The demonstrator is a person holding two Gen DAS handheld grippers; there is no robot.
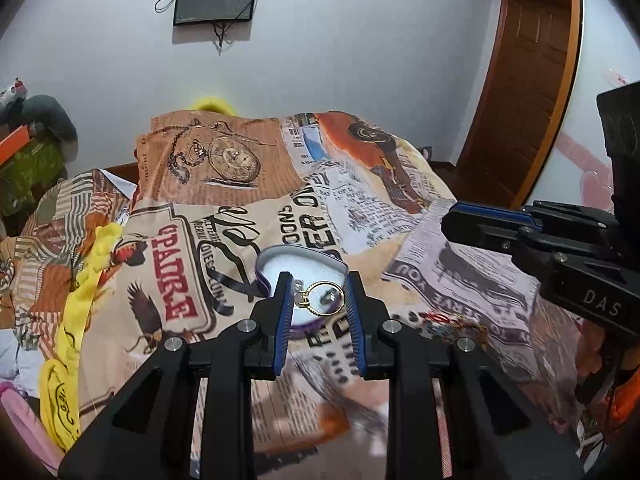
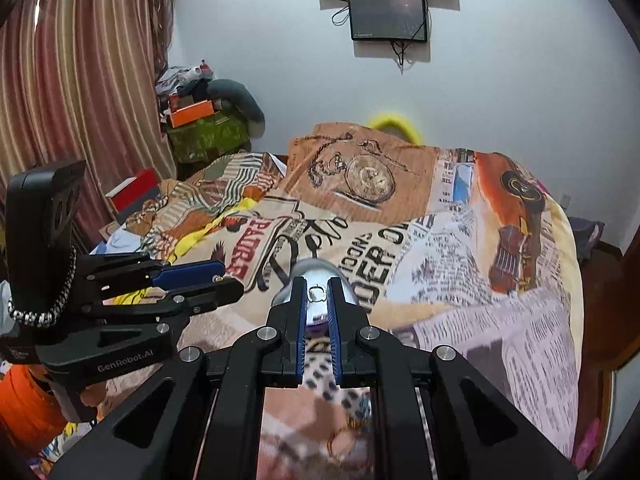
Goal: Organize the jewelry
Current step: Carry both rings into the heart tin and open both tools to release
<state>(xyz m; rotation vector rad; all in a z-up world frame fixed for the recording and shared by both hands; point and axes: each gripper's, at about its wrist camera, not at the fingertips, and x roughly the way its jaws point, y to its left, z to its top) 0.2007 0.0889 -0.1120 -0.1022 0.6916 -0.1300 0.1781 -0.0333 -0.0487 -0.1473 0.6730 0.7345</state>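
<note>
A heart-shaped purple jewelry box (image 1: 280,258) with white lining lies open on the printed bedspread (image 1: 248,184). In the left wrist view my left gripper (image 1: 318,286) holds a gold ring-shaped piece (image 1: 322,299) between its blue pads over the box. A heap of other jewelry (image 1: 452,322) lies right of the box. In the right wrist view my right gripper (image 2: 318,294) is shut on the silvery heart-shaped lid (image 2: 316,276), held above the bedspread (image 2: 440,240). The left gripper also shows there, at the left (image 2: 216,280). The right gripper shows at the right of the left wrist view (image 1: 452,220).
Yellow cloth (image 1: 80,280) lies along the bed's left side. Boxes and clothes (image 2: 200,120) are piled by the curtain (image 2: 80,80). Two screens (image 2: 384,0) hang on the wall. A wooden door (image 1: 528,80) stands at the right.
</note>
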